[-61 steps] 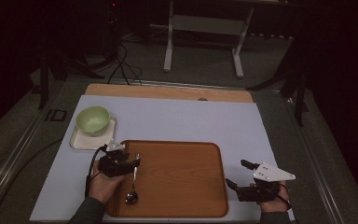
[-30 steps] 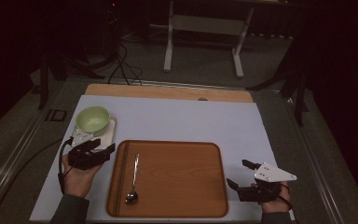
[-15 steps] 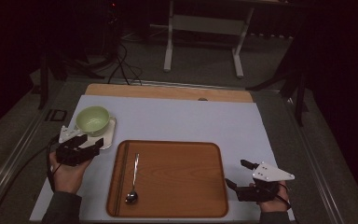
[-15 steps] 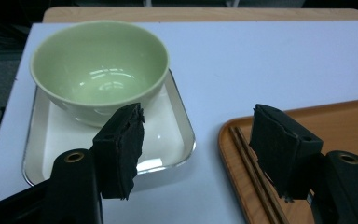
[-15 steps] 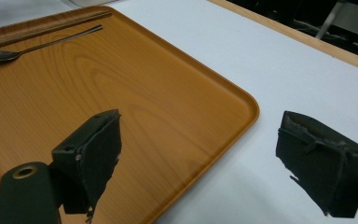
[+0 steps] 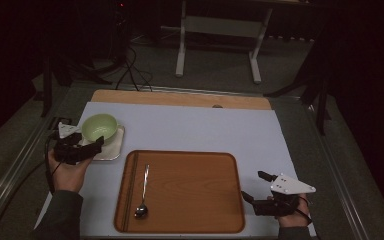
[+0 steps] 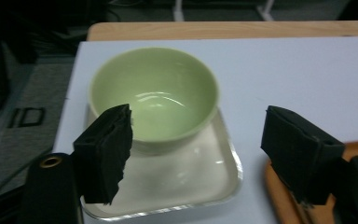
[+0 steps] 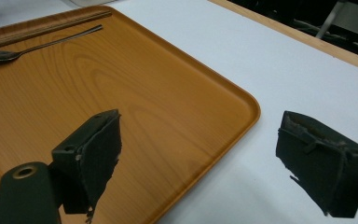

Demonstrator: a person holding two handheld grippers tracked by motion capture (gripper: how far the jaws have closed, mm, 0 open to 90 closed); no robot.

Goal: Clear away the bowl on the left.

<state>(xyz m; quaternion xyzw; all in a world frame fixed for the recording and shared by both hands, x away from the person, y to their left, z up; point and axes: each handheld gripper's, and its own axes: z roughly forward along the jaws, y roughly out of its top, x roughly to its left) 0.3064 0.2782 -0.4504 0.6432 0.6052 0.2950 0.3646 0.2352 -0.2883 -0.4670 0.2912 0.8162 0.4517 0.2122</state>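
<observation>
Glazed pale green ceramic bowl (image 7: 154, 103) stands on a small square white tray (image 7: 182, 179) at the left side of the worktop (image 6: 195, 130). It looks stiff, rather heavy, slippery and breakable, so I would take it by the rim wall, one finger inside. The left gripper (image 7: 205, 154) is aimed low toward it, fingers wide open and empty, one of them before the near wall. The right gripper (image 6: 260, 187) rests open and empty beside the orange wooden serving tray (image 6: 190, 195) with a metal spoon (image 6: 143, 192).
</observation>
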